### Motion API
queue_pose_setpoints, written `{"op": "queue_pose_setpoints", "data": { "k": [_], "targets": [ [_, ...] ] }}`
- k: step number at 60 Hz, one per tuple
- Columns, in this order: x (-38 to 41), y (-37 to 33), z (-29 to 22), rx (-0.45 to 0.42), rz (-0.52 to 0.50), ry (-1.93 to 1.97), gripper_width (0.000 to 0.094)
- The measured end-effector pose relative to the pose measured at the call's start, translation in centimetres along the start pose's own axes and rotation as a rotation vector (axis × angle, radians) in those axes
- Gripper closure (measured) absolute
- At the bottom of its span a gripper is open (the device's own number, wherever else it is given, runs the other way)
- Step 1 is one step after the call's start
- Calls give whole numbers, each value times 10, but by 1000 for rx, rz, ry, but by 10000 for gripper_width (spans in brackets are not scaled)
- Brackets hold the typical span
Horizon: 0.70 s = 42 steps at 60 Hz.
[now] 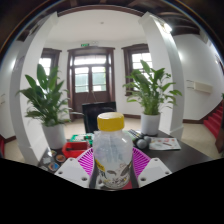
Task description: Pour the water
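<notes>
A clear plastic bottle (112, 150) with a yellow cap (111, 122) and a printed label stands upright between my gripper's fingers. My gripper (112, 168) is shut on it: the magenta pads (88, 160) press against its sides low on the body. The bottle is held up in front of the camera and hides what lies right behind it. No cup or other vessel for the water shows.
A dark table (185, 152) lies ahead with a white potted plant at the left (48, 100) and another at the right (150, 95). A black chair back (98, 115) stands behind the bottle. Red items (75, 148) and papers (160, 143) lie on the table.
</notes>
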State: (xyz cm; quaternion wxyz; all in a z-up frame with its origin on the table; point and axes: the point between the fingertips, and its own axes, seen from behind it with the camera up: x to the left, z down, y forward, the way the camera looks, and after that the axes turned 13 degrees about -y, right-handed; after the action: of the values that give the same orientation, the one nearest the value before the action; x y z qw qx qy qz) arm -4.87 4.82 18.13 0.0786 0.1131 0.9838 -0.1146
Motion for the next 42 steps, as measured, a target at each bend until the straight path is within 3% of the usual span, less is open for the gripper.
{"op": "queue_pose_setpoints", "data": {
  "k": [12, 24, 29, 35, 42],
  "targets": [
    [-45, 19, 69, 92, 82, -20, 451],
    [-48, 36, 125, 156, 62, -23, 429],
    [-48, 35, 122, 97, 68, 9, 435],
    [-49, 33, 122, 76, 62, 34, 437],
    [-48, 34, 121, 80, 55, 22, 377]
  ]
}}
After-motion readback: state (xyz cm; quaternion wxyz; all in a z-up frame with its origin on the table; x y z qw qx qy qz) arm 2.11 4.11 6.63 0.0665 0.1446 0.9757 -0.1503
